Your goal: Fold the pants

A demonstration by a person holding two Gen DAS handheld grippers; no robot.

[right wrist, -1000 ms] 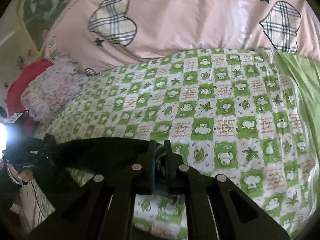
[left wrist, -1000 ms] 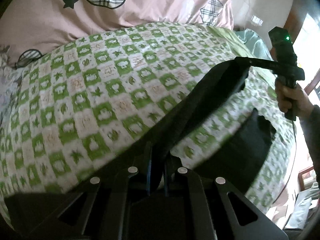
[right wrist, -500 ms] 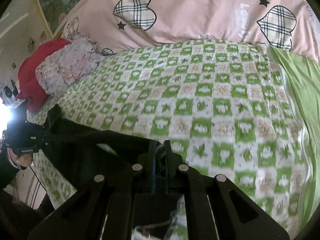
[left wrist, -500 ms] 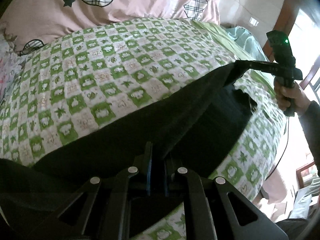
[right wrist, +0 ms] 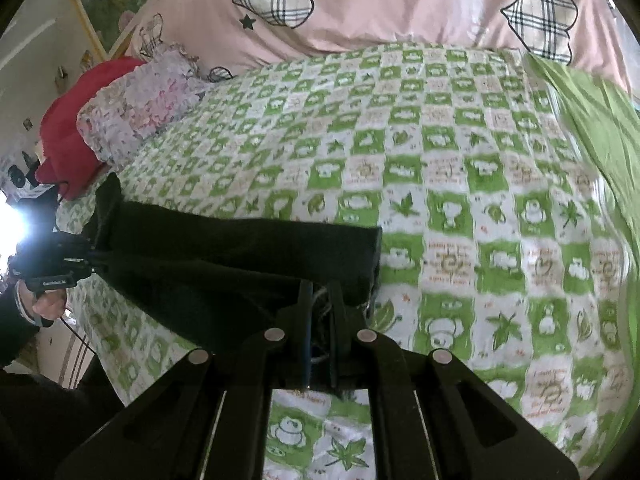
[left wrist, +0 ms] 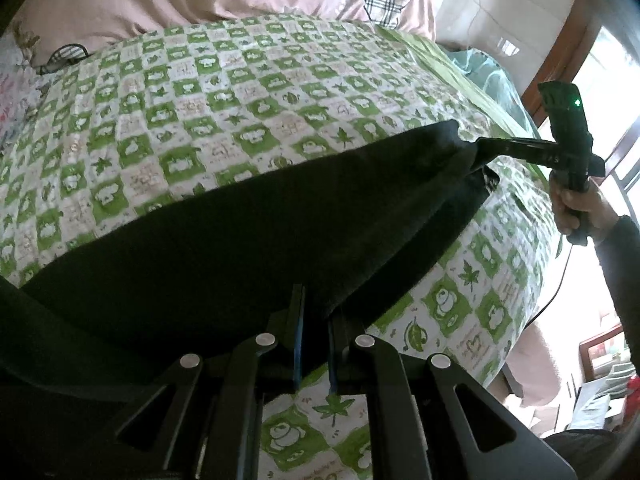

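The black pants (left wrist: 248,224) are stretched between both grippers, low over the green-and-white checked bedspread (left wrist: 208,92). My left gripper (left wrist: 316,308) is shut on one edge of the pants at the near end. My right gripper (right wrist: 322,300) is shut on the other end of the pants (right wrist: 224,256), whose far corner lies on the bedspread (right wrist: 460,160). In the left wrist view the right gripper (left wrist: 476,152) pinches the far corner. In the right wrist view the left gripper (right wrist: 92,260) holds the far end at the left.
A pink quilt (right wrist: 400,4) with plaid hearts lies along the back of the bed. A floral pillow (right wrist: 140,104) and a red pillow (right wrist: 64,136) lie at the left. A plain green sheet (right wrist: 592,120) covers the right side. The bed's edge drops off toward a window (left wrist: 608,80).
Both grippers have moved forward over the bed and lower with the pants. The cloth now spreads wider, and its far corner by the right gripper rests on the bedspread.
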